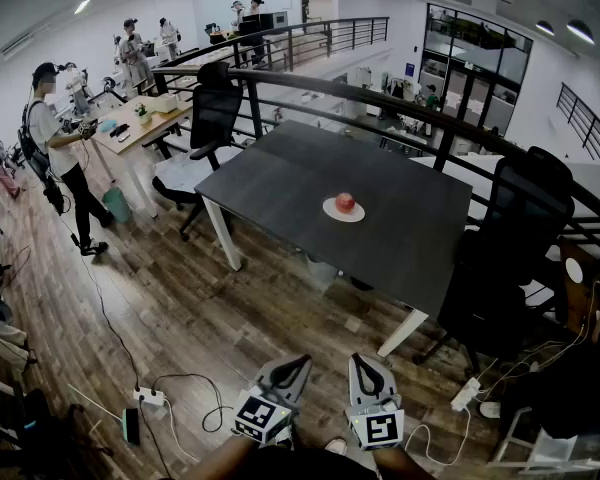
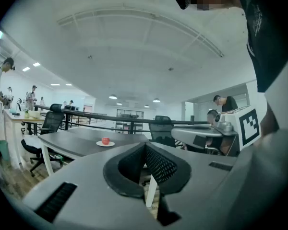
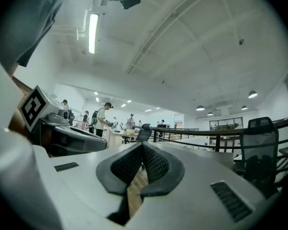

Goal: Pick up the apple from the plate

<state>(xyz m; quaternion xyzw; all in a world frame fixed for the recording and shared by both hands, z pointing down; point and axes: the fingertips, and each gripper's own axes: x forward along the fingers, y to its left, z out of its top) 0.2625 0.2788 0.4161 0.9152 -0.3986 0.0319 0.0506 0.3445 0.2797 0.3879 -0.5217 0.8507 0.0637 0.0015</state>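
Apple: a small red apple [image 1: 345,202] sat on a white plate [image 1: 329,211], near the middle of the bench and a little toward its right end in the head view.
Plate: it lay flat on the dark bench top, the only thing seen on it.
Bench: a dark rectangular bench [image 1: 280,183] on white legs stood on a wooden floor [image 1: 160,308], with a curved black railing [image 1: 380,96] behind it.
Left claw: the left claw [image 1: 302,360] was held low at the bottom of the head view, over the floor and well apart from the bench. In the left gripper view its mesh pads met at the tips, with nothing between them.
Right claw: the right claw [image 1: 359,358] was held just beside the left one, also well short of the bench. In the right gripper view its jaws were together and empty.
Left claw's outlook: the apple and plate showed small and far off, left of the closed tips, on the bench top.
Marker cubes: each claw carried a cube with square markers, near the lower edge of the head view.
Chairs: one black office chair [image 1: 212,108] stood at the bench's far left corner, another [image 1: 515,218] at its right side.
Floor clutter: a white power strip [image 1: 150,398] and loose cables lay on the floor left of the claws.
People: a person in a cap [image 1: 60,158] stood at the left, with others at desks farther back.
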